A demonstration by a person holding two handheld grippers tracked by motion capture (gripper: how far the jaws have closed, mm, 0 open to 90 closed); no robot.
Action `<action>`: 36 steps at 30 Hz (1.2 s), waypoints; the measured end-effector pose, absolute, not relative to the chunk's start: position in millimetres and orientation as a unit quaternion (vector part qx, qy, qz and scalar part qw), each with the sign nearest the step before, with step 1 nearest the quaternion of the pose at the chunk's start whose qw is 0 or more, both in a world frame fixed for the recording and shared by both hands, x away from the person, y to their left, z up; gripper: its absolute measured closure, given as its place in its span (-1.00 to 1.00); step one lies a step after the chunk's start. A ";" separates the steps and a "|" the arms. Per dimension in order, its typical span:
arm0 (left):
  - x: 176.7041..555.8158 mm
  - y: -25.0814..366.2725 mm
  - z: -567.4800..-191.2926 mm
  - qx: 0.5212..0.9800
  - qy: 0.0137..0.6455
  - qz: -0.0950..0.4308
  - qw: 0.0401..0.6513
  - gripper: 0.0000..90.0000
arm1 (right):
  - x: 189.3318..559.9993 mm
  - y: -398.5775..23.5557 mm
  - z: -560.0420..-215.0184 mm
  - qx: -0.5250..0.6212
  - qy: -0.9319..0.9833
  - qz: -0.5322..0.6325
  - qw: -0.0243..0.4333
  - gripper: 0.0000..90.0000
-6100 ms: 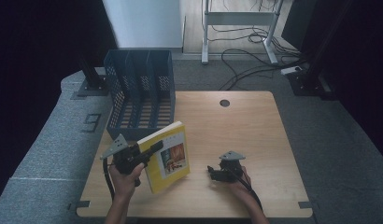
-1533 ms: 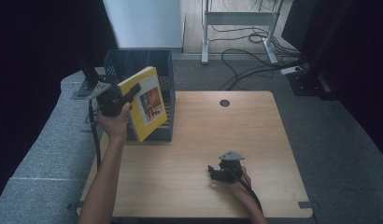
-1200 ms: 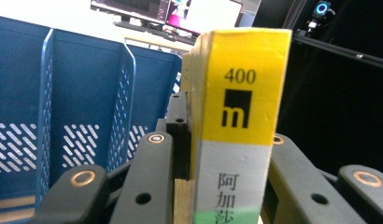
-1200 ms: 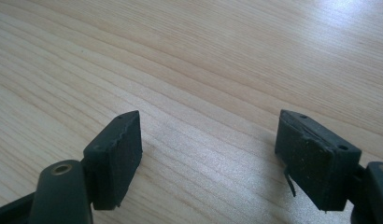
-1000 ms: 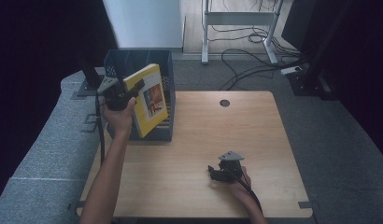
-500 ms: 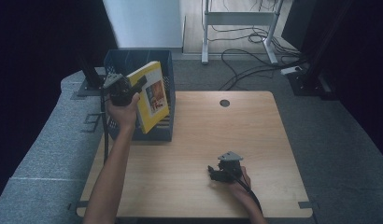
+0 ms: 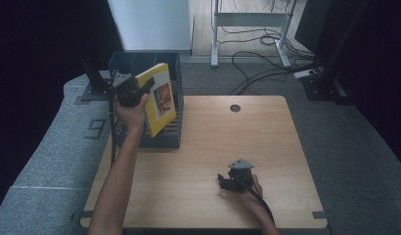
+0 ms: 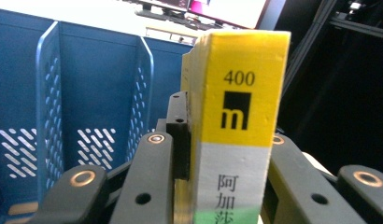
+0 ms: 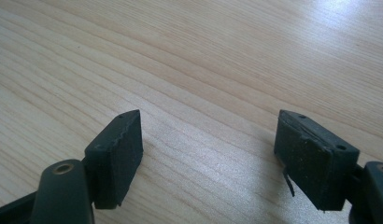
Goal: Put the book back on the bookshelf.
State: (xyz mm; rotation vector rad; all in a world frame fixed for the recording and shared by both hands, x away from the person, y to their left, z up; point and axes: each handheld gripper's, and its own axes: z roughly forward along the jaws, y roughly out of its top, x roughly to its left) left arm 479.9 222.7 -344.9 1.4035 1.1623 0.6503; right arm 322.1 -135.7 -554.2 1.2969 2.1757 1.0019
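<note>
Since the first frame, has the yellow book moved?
Yes. The left gripper has carried the book from the table's near left up and away, to above the blue rack at its far left corner.

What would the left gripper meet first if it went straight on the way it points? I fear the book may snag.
Probably the blue file rack: its dividers stand just beyond the left gripper, shut on the yellow book. Depth is unclear, so the book may meet a divider edge first.
</note>
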 end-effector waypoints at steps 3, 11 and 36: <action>485.2 218.5 -345.7 0.603 0.491 0.282 0.562 0.66 | 322.0 -135.8 -554.2 0.465 0.782 0.360 0.207 -0.48; 498.9 209.9 -352.2 0.596 0.500 0.292 0.556 0.66 | 321.6 -135.8 -554.2 0.465 0.782 0.359 0.208 -0.48; 534.2 191.4 -385.7 0.606 0.520 0.289 0.528 0.65 | 319.7 -136.0 -554.2 0.466 0.781 0.360 0.206 -0.48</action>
